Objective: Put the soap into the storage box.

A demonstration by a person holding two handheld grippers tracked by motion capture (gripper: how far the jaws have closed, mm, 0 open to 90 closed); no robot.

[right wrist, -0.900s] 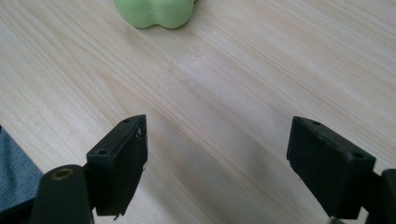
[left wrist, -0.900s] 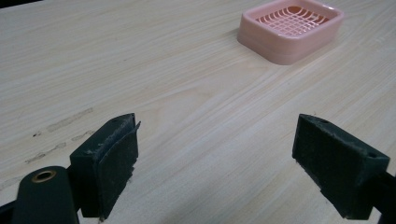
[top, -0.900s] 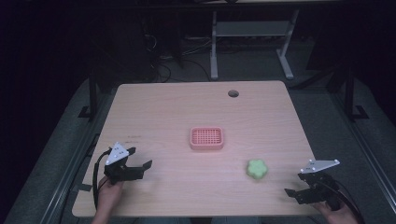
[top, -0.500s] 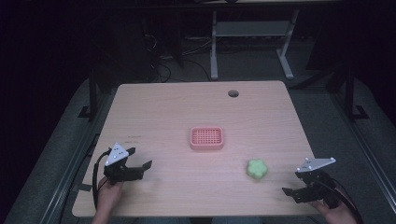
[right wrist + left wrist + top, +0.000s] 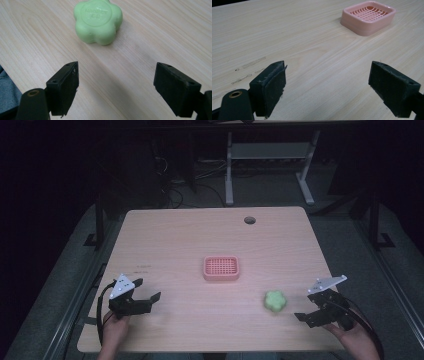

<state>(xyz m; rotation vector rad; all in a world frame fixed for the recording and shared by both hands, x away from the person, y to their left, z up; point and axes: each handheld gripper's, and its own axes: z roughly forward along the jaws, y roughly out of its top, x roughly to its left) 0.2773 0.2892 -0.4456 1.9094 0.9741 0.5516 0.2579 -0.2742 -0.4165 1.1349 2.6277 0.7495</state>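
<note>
A pink soap dish (image 5: 221,268) with a gridded bottom sits mid-table; the left gripper view has it at the upper right (image 5: 368,16). A green flower-shaped soap (image 5: 274,301) lies to its right front, close ahead of my right gripper (image 5: 98,21). My left gripper (image 5: 150,296) stands open at the front left, low over bare wood (image 5: 325,82). At the front right my right gripper (image 5: 306,316) is open too, its jaws (image 5: 122,87) spread wide a short way from the soap, touching nothing.
The wooden table (image 5: 175,235) has a round cable hole (image 5: 249,220) near its back edge. Beyond it stand the legs of a metal frame (image 5: 229,175) and cables on a dark floor. Bare wood lies between the dish and my left gripper.
My right gripper has slid a little left toward the green soap. The left gripper, dish and soap stay where they were.
</note>
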